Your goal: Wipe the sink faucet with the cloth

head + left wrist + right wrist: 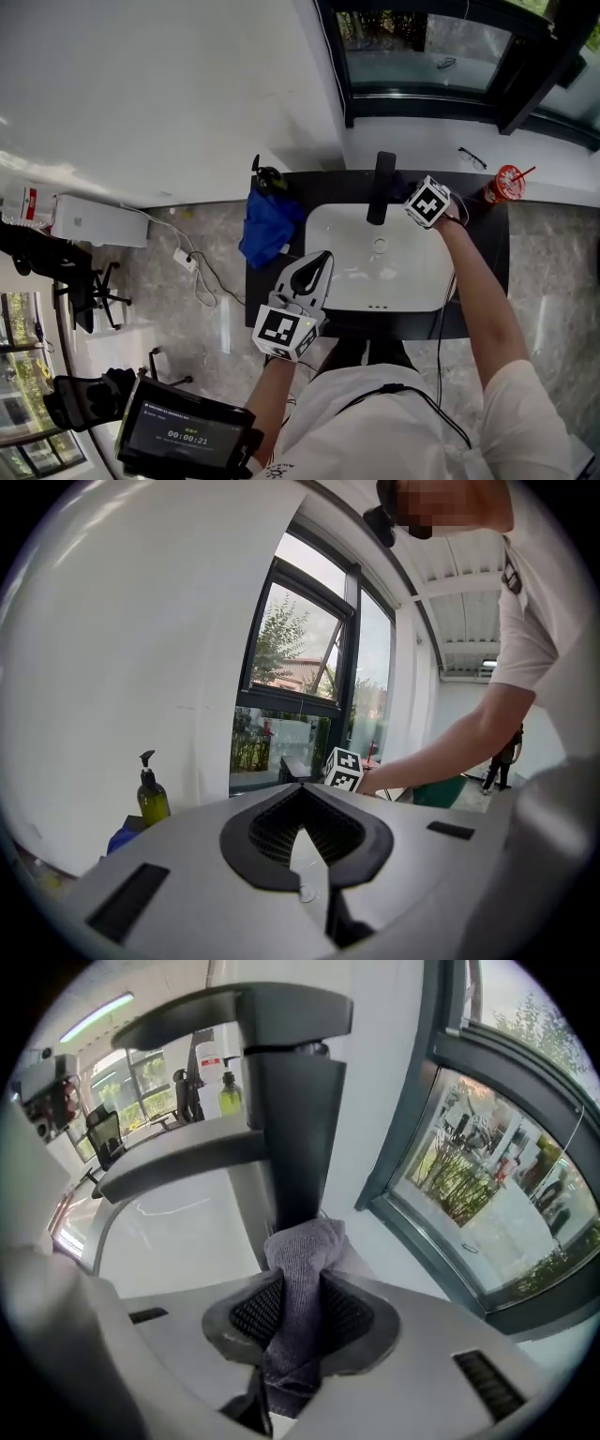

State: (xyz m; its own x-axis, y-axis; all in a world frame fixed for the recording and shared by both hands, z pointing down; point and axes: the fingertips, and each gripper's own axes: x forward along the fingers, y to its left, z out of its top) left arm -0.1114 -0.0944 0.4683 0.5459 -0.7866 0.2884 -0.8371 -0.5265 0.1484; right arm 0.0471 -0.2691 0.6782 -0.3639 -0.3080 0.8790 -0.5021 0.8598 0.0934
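A black faucet (pixel 380 187) stands at the back of the white sink (pixel 412 281). My right gripper (pixel 409 204) is close against the faucet's right side and points steeply down. In the right gripper view it (pixel 298 1277) is shut on a bunched grey cloth (pixel 302 1260), and the cloth's top rests against the lower part of the faucet's dark column (pixel 292 1129). My left gripper (pixel 322 259) hovers over the sink's front left corner. Its fingertips (pixel 302 793) meet with nothing between them. It faces the window, and the right gripper's marker cube (pixel 343 769) shows ahead of it.
A blue cloth (pixel 269 225) and a green soap bottle (pixel 152 797) lie on the dark counter (pixel 487 272) left of the sink. A red cup (pixel 507 183) stands at the counter's back right. Glasses (pixel 472 157) rest on the white sill under the window (pixel 427 56).
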